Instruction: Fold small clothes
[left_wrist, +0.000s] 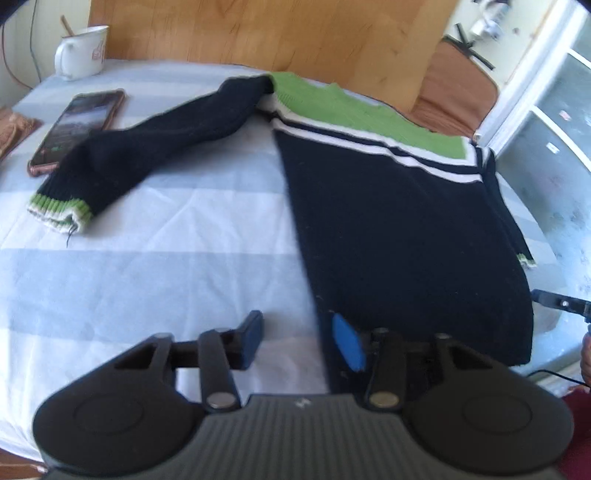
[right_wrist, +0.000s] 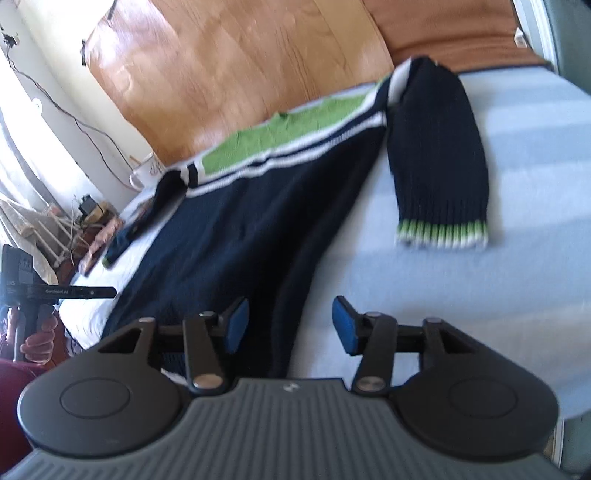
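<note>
— Where was the sweater (left_wrist: 399, 236) when you looked?

— Flat on the bed (left_wrist: 166, 258), on the blue-and-white striped sheet, hem toward me, green yoke at the far end by the wooden headboard (left_wrist: 277, 29). One sleeve (left_wrist: 155, 147) lay spread out to my left, its cuff just beside a phone (left_wrist: 79, 125); a mug (left_wrist: 83, 50) stood well beyond that. The other sleeve (right_wrist: 439, 147) lay out to the right side, cuff on bare sheet.

— And your jaws?

— Both sets were wide open and held nothing. My left gripper (left_wrist: 301, 341) hovered over the hem's left corner, one pad above the knit, the other above the sheet. My right gripper (right_wrist: 290, 325) sat likewise over the hem's right edge. Whether either touched the cloth, I couldn't tell; the views were blurred.

— How did you judge it would handle?

— Soft, limp, fairly thick knit; light for its bulk, not fragile, not slippery. It would sag and drape from wherever I pinched it, and a ribbed edge would give the firmest bite. I reckoned a shallow pinch might slip off the bulk, so a deep one through both layers seemed wiser.

— So where to take hold?

— The cuffs for the sleeves, or the two hem corners right under me, to carry the bottom up toward the yoke
</note>
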